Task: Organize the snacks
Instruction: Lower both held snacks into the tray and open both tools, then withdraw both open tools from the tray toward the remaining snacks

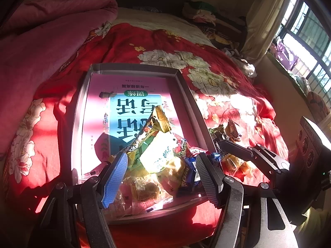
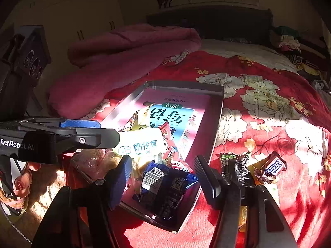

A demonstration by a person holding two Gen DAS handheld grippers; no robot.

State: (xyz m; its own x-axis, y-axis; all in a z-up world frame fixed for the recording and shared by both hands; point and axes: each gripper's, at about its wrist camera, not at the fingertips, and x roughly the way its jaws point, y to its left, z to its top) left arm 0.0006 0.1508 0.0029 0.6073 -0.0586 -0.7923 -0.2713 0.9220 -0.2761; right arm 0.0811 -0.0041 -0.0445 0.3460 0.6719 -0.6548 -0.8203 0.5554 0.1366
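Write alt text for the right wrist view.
The right gripper, jaws open, hovers over a blue snack packet in a shallow box on a red floral bedspread. A Snickers bar lies outside the box, to the right.

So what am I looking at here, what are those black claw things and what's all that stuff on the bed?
A person holds two hand-held grabbers, each with a camera looking out along its jaws. One picture is from the left gripper, the other from the right gripper. Both hover with jaws open, holding nothing. Below, on a red floral bedspread, sits a shallow box holding a pile of wrapped snacks. A few snacks lie outside it, including a Snickers bar. A pink blanket lies behind.
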